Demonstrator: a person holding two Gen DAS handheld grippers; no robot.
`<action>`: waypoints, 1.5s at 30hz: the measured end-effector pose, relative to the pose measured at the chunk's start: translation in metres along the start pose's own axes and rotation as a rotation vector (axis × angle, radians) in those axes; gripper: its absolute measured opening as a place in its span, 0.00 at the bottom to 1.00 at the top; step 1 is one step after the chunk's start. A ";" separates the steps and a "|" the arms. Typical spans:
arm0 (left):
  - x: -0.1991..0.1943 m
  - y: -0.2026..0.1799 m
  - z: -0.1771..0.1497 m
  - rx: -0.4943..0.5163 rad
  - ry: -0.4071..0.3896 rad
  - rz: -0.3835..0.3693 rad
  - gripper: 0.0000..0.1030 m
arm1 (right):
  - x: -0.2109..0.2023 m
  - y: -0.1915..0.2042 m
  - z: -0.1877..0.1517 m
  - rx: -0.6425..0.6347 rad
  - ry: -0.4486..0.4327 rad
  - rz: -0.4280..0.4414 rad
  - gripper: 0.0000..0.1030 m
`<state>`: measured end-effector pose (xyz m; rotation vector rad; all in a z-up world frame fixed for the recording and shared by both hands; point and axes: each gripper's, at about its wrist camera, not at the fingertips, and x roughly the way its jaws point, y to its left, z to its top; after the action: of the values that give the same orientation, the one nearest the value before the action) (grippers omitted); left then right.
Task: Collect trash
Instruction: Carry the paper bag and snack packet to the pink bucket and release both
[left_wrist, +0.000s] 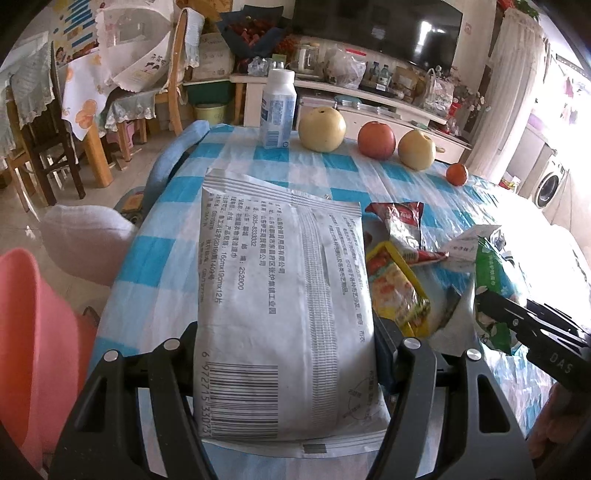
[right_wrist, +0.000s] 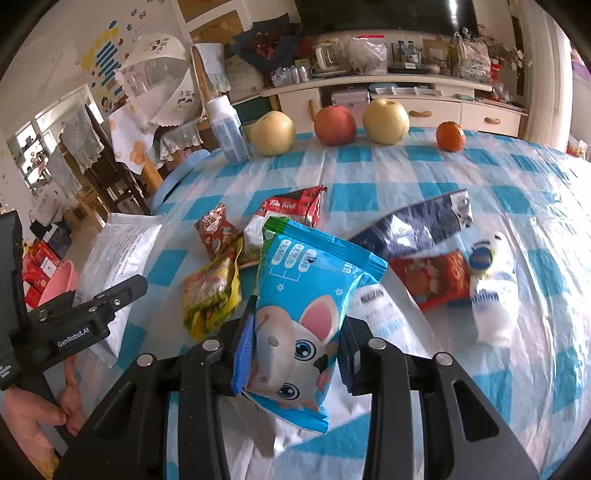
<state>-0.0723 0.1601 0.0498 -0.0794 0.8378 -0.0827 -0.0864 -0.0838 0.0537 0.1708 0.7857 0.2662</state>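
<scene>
Left gripper (left_wrist: 284, 354) jaws clamped on the white pouch (left_wrist: 280, 295), held over the table (left_wrist: 369, 173) edge. Right gripper (right_wrist: 295, 354) jaws clamped on the blue bunny packet (right_wrist: 306, 295), above the wrapper pile (right_wrist: 424, 258) mid-table. Fruit (right_wrist: 334, 125) and bottle (right_wrist: 225, 127) line the far edge.
</scene>
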 end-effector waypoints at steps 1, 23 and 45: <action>-0.004 0.001 -0.003 -0.003 -0.005 0.004 0.66 | -0.002 0.001 -0.002 -0.003 -0.001 0.001 0.38; -0.085 0.089 -0.005 -0.159 -0.148 0.226 0.66 | -0.028 0.104 -0.007 -0.131 -0.010 0.131 0.38; -0.125 0.247 -0.024 -0.464 -0.172 0.495 0.67 | 0.054 0.331 -0.003 -0.388 0.098 0.395 0.38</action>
<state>-0.1626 0.4174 0.1007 -0.3076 0.6713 0.5795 -0.1093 0.2482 0.0976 -0.0565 0.7784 0.7987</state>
